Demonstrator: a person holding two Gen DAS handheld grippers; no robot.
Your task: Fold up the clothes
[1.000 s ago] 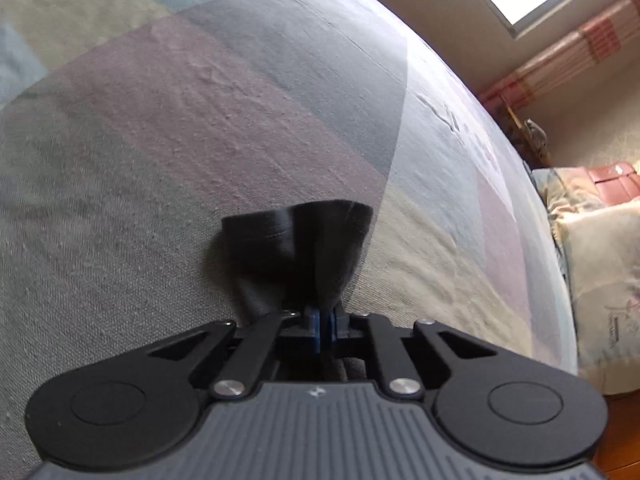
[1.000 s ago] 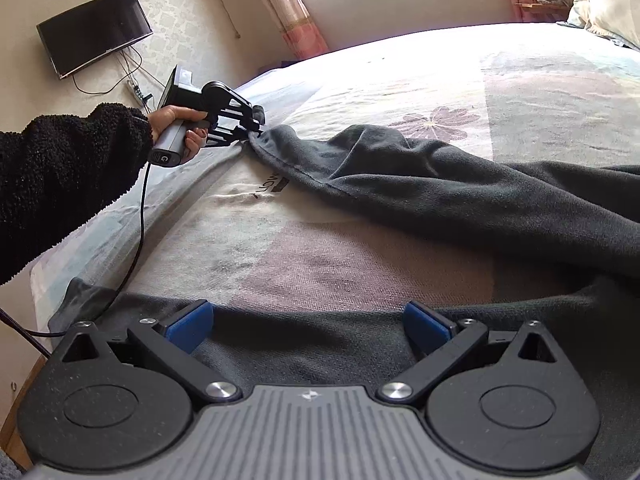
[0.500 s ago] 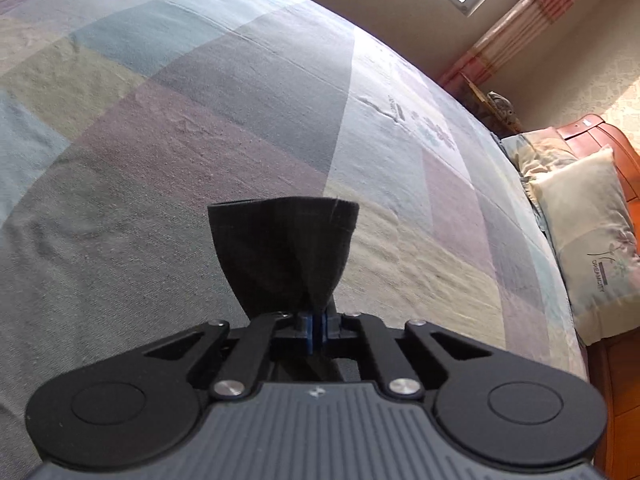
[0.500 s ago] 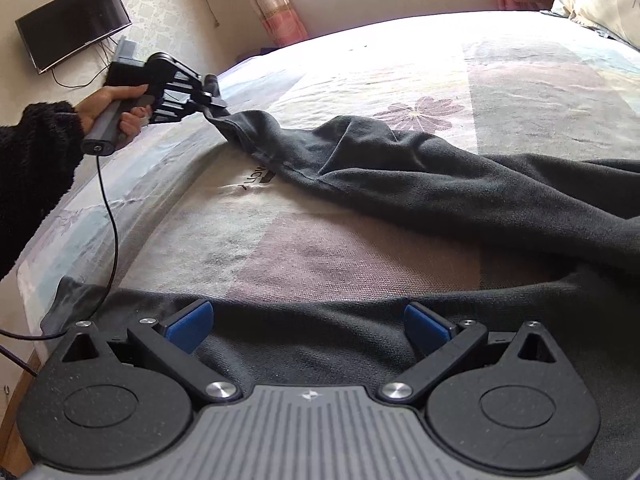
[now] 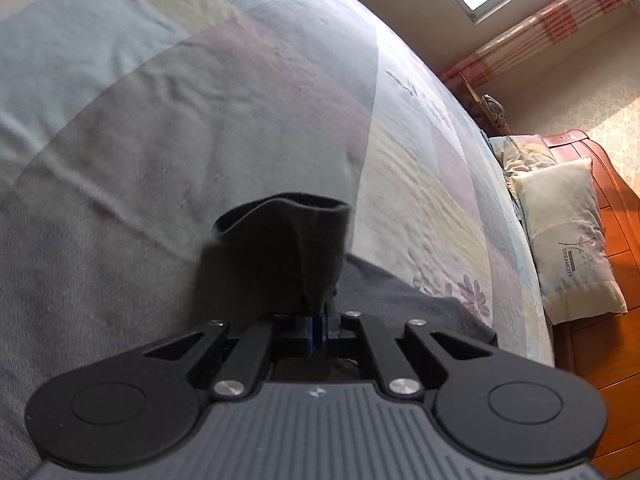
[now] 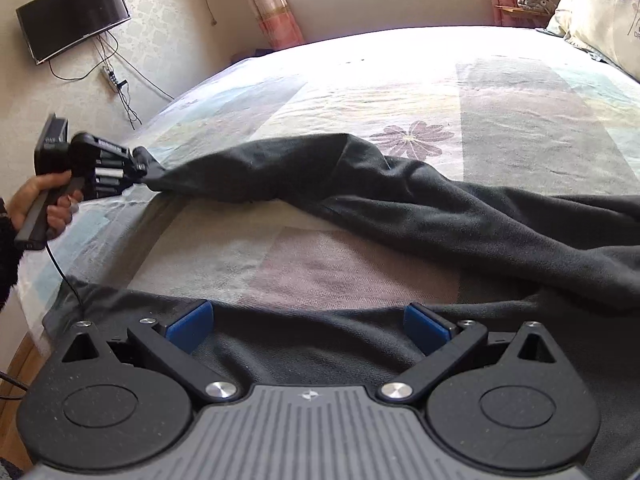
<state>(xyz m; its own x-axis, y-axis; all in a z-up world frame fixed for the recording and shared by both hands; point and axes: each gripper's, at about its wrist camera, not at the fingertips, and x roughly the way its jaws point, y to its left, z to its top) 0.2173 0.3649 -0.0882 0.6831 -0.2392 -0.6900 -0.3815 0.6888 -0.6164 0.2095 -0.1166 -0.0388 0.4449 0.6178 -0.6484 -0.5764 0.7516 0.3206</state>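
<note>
The left gripper [image 6: 138, 166] pinches the dark trousers' [image 6: 440, 216] leg cuff at nine o'clock on the bed [image 6: 400, 92], the leg running toward three; the right gripper [image 6: 308, 330], spread, hovers over the near leg.

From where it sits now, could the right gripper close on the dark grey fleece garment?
Probably yes. The right gripper is open right above the dark grey fleece garment on the patchwork bedspread, nothing between; the left gripper holds a far end.
</note>
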